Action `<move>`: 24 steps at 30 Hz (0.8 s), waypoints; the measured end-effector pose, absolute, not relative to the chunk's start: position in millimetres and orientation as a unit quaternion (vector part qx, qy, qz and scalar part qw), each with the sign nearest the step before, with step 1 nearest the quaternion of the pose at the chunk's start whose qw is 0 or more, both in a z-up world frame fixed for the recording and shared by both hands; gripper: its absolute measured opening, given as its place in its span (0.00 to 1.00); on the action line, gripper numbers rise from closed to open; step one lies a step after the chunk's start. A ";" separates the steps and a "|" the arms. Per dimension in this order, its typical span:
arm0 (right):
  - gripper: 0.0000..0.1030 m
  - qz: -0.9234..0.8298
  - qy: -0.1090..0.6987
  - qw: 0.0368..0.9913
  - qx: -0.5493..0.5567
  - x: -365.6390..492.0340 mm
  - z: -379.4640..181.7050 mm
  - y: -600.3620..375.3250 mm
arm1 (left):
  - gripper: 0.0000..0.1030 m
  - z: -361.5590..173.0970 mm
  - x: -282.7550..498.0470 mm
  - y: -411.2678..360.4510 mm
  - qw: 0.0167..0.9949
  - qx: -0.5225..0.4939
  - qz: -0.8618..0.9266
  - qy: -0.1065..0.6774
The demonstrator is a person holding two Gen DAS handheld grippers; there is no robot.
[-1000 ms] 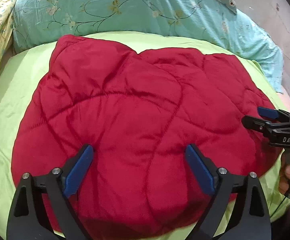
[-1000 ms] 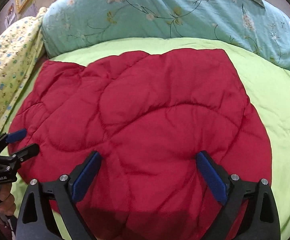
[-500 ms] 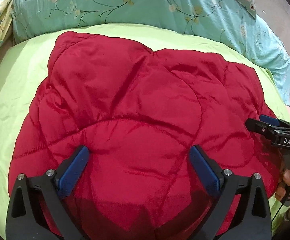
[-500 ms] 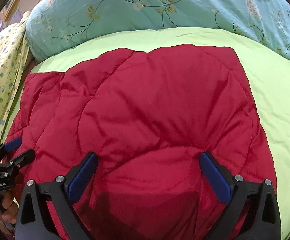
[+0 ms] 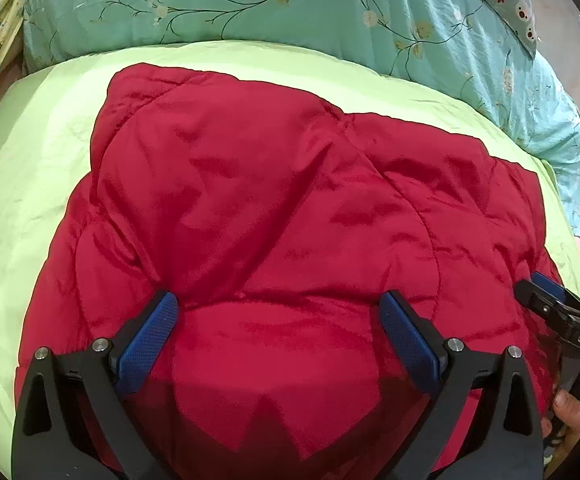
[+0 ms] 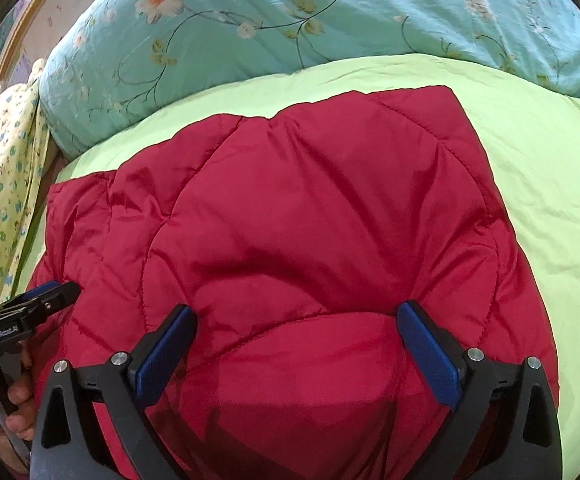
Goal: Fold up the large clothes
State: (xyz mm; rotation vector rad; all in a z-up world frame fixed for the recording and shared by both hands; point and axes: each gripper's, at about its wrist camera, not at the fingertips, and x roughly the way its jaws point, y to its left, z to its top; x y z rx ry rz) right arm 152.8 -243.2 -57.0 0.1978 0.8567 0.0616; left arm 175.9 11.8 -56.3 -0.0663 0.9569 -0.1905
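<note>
Closer now to the red jacket [image 5: 290, 220], both grippers.
Left gripper [image 5: 278, 320] and right gripper [image 6: 298, 328] spread wide, pressing padding; near-edge grab likely next.

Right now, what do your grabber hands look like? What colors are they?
Each one is a black frame with two long fingers, blue bumpy pads inside and shiny silver screws. The left gripper and right gripper look like twins. From the side, the left one shows small white lettering. Bare fingers hold its black handle; no sleeve shows.
</note>
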 end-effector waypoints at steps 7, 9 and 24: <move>0.98 0.025 0.406 0.909 0.093 149.4 -57.8 -241.6 | 0.99 -57.3 177.5 9.9 0.885 -0.020 -0.084 0.457; 0.98 0.024 0.405 0.909 0.093 149.3 -58.4 -240.7 | 0.99 -55.8 176.7 10.8 0.884 -0.019 -0.083 0.459; 0.98 0.027 0.399 0.911 0.097 145.8 -56.9 -241.1 | 0.99 -33.4 87.3 11.9 0.889 0.000 -0.062 0.454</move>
